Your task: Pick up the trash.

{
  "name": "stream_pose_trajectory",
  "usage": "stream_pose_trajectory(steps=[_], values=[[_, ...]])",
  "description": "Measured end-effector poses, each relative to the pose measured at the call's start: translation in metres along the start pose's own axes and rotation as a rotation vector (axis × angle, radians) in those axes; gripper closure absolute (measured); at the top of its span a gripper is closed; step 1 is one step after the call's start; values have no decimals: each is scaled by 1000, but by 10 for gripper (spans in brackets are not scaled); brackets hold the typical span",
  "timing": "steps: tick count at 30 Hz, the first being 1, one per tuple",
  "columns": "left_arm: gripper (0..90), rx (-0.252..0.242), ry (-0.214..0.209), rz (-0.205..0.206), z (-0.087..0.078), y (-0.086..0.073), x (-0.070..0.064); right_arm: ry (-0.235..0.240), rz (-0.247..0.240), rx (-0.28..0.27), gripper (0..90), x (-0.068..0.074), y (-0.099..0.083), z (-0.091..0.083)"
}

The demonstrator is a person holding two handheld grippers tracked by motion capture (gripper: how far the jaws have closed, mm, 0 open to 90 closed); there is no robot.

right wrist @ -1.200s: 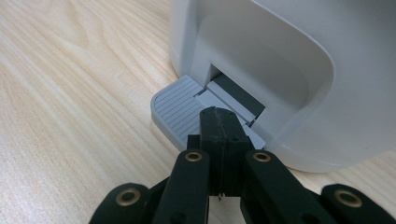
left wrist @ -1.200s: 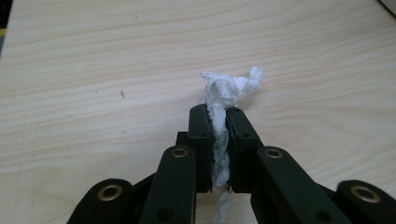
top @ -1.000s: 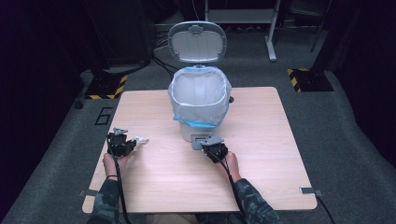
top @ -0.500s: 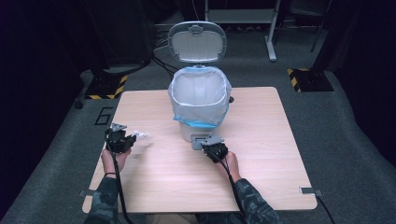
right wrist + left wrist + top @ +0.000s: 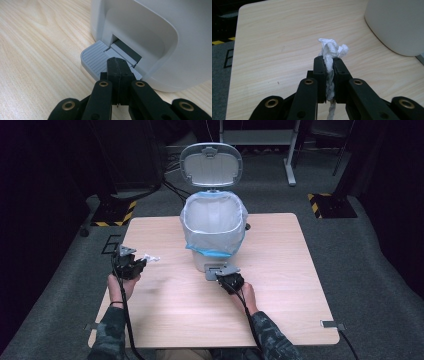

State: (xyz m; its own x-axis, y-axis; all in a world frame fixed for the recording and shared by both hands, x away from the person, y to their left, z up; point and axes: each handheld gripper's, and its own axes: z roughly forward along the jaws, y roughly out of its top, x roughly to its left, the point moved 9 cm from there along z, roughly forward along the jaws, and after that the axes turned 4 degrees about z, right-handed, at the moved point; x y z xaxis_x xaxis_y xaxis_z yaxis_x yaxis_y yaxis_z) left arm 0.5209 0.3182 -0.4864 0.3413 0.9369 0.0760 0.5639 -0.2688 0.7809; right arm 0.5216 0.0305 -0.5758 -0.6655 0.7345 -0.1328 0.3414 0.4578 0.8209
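Crumpled tissue is clamped in left gripper; lined pedal bin sits ahead-right, lid open. Right gripper, clenched empty, is pressed on pedal.

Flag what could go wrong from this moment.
The right gripper, shut, presses the bin's pedal near its edge; a slip would likely drop the raised lid. The left gripper pinches a crumpled tissue by a thin twist, which may slide out before reaching the bin.
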Motion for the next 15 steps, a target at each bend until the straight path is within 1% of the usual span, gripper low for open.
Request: stream_pose_trajectory(steps=[1, 5, 9, 10, 11, 12, 13, 15], values=[[832, -3, 1, 3, -1, 2, 0, -2, -14, -9, 900, -1, 1, 0], [832, -12, -2, 11, -6, 10, -2, 0, -4, -5, 900, -1, 0, 0], [832, -17, -3, 23, -9, 14, -4, -1, -7, -8, 900, -1, 1, 0], [832, -22, -5, 21, -9, 16, -4, 5, 16, -7, 900, 1, 1, 0], [832, -21, -7, 23, -11, 18, -5, 9, 25, 1, 900, 2, 0, -1], [832, -27, -7, 27, -11, 21, -5, 7, 25, 1, 900, 2, 0, -1], [832, -31, -10, 26, -12, 23, -6, 6, 7, -14, 900, 0, 1, 0], [832, -33, -9, 31, -13, 25, -6, 5, 9, -13, 900, 0, 1, 0]])
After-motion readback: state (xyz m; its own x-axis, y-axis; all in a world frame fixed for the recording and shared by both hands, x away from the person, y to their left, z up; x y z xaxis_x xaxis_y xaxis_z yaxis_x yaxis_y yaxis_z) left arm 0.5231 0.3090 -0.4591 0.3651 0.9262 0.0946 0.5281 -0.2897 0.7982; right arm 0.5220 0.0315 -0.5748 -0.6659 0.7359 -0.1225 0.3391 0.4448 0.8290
